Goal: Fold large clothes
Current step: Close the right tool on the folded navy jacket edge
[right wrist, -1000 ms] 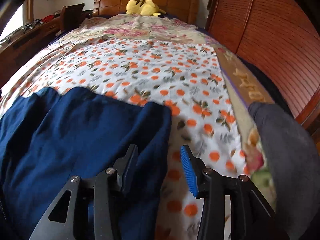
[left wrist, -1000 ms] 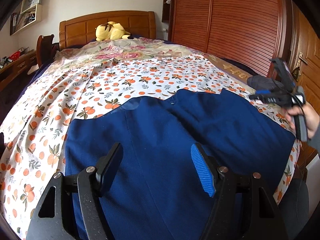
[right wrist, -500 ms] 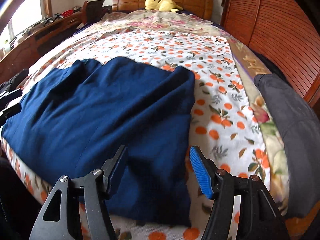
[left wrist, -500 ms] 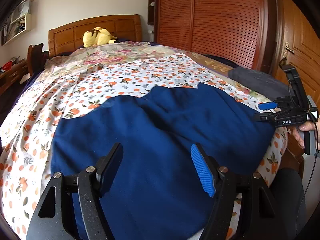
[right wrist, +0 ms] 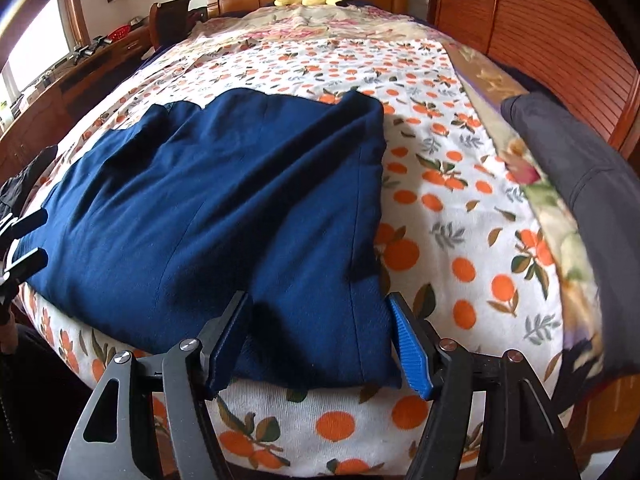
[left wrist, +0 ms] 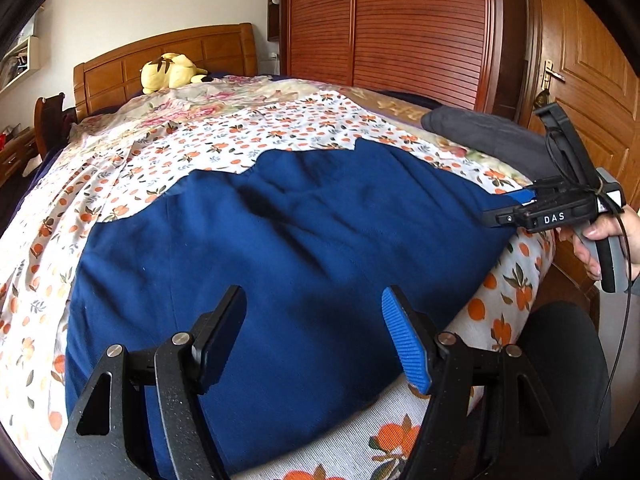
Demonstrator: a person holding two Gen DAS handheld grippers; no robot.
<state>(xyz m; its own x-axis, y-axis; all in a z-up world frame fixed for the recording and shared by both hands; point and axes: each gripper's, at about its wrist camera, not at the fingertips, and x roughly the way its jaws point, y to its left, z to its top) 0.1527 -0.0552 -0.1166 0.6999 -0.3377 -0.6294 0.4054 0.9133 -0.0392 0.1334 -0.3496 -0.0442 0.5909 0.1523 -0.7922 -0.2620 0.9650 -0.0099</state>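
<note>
Left tool (left wrist: 314, 334): fingers apart, nothing between them, hovering over the near-left part of the garment (left wrist: 280, 260). No contact visible.

Garment: large navy piece, lying flat across the foot end of the bed (left wrist: 328, 452) on the orange-print sheet (left wrist: 248, 136). A few soft creases in the middle, far edge uneven, near edge reaching the bed's rim. In the right wrist view its right edge (right wrist: 376, 184) runs straight away from the camera, with the near-right corner (right wrist: 380, 376) sitting close to the rim.

Right tool (right wrist: 318, 338): jaws opening, straddling that near-right corner; cloth lies between the fingers, but the pads aren't pressing on it, so no grip. From the left wrist view the same tool (left wrist: 516, 210) is seen side-on at the garment's right edge, held by a hand (left wrist: 600, 236) on its grip.

Further right: a dark grey item (right wrist: 568, 168) lies along the bed's right side, apart from the navy garment. Louvred wardrobe (left wrist: 400, 28) behind it, door (left wrist: 588, 92) at far right.

Far end: yellow plush (left wrist: 170, 72) against the headboard (left wrist: 168, 60).
</note>
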